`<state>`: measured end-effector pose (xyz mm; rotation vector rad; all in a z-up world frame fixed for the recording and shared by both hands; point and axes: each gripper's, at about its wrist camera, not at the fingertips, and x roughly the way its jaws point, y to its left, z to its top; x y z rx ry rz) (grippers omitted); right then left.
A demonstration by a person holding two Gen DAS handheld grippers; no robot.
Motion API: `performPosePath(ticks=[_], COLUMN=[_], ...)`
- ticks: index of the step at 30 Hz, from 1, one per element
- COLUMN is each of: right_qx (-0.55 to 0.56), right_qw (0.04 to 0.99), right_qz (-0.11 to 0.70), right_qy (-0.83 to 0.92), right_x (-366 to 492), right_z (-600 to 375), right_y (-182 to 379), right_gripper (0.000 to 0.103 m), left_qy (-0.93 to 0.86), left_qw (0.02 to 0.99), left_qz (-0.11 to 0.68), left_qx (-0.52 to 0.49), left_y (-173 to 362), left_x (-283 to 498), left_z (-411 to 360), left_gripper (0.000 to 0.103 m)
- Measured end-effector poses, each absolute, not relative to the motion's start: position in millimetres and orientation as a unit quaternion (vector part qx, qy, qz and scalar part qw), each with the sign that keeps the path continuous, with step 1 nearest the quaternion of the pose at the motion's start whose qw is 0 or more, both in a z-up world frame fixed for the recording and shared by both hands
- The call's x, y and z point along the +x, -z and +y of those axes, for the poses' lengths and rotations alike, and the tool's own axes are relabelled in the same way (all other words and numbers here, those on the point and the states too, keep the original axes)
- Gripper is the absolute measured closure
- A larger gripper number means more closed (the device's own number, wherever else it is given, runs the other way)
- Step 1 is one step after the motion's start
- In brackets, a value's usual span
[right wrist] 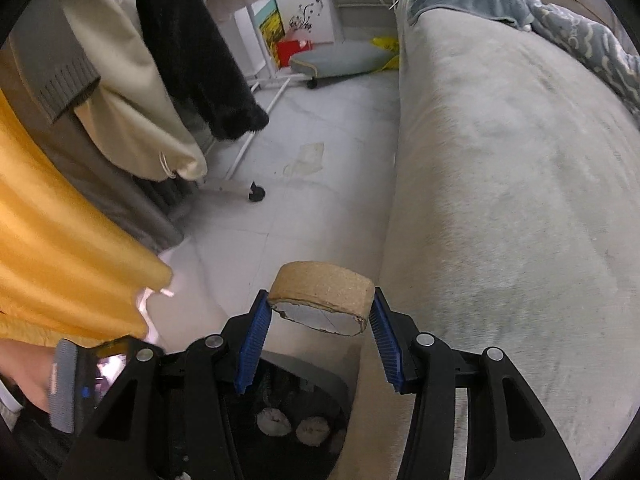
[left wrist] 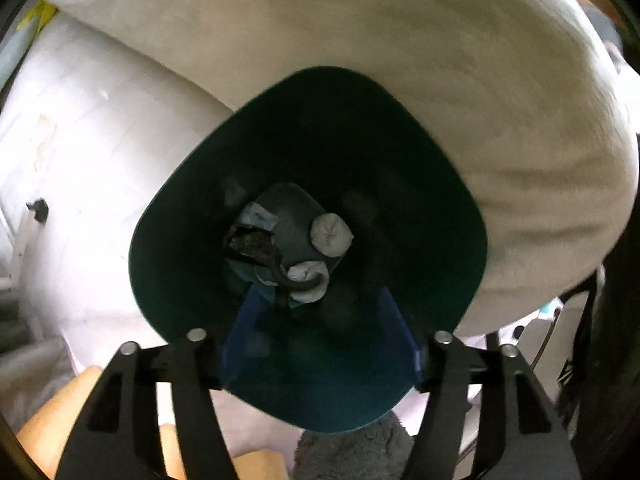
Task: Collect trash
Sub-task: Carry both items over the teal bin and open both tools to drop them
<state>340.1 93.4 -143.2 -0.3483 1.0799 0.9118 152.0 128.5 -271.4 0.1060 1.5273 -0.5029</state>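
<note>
I look straight down into a dark green trash bin (left wrist: 192, 208). On its bottom lie two crumpled white tissue balls (left wrist: 331, 235), a dark scrap (left wrist: 250, 246) and a small wrapper. My left gripper (left wrist: 318, 292) hangs over the bin's mouth, open, with nothing between its blue fingers (left wrist: 240, 328). My right gripper (right wrist: 320, 300) is shut on a tan cardboard tape roll (right wrist: 324, 280), held by its sides above the floor. The bin's rim (right wrist: 320, 376) and the tissue balls (right wrist: 274, 420) show just below that gripper.
A beige plush bed cover (right wrist: 500, 200) runs along the right, right beside the bin. Hanging clothes, one orange (right wrist: 60, 240) and one black (right wrist: 200, 40), crowd the left on a wheeled rack (right wrist: 256, 194). Pale tiled floor (right wrist: 312, 208) lies between. A hand (right wrist: 20, 380) shows at lower left.
</note>
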Motion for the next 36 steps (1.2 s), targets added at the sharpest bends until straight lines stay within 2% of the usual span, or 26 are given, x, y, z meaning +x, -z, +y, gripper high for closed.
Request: performPosePath(ticks=[7,11,21,23,28,36], right_qx=[-0.202,-0.228,-0.298,-0.308,-0.343,-0.378], right_qw=[0.703,0.659,0.589,0.571,0.528,0.496], right_qz=[0.535,0.568,0.616,0.63,0.645,0.652], right_qy=[-0.423,-0.437,-0.43,-0.427,-0.432,-0.43], right_x=[323,306,265,254,222,198], right_z=[109,117,133,135,143,138], right_y=[178,204,263,278,304,321], right_gripper=[0.052,0.052,0.052,0.052,0.052,0.052], left_qy=[0.223,0.217,0.182,0.176,0.156,0.123], left_qw=[0.716,0.746,0.795,0.797,0.83,0.874], left_qz=[0.659,0.626,0.577,0.577,0.535,0.471], left_qx=[0.057,0.06,0.038,0.028,0.023,-0.002], left_y=[250,226,185,179,152,119], left_x=[143,140,144,144,146,155], left_z=[150,163,188,193,202,209], left_gripper=[0.034,0.041,0.048,0.055,0.061,0.061])
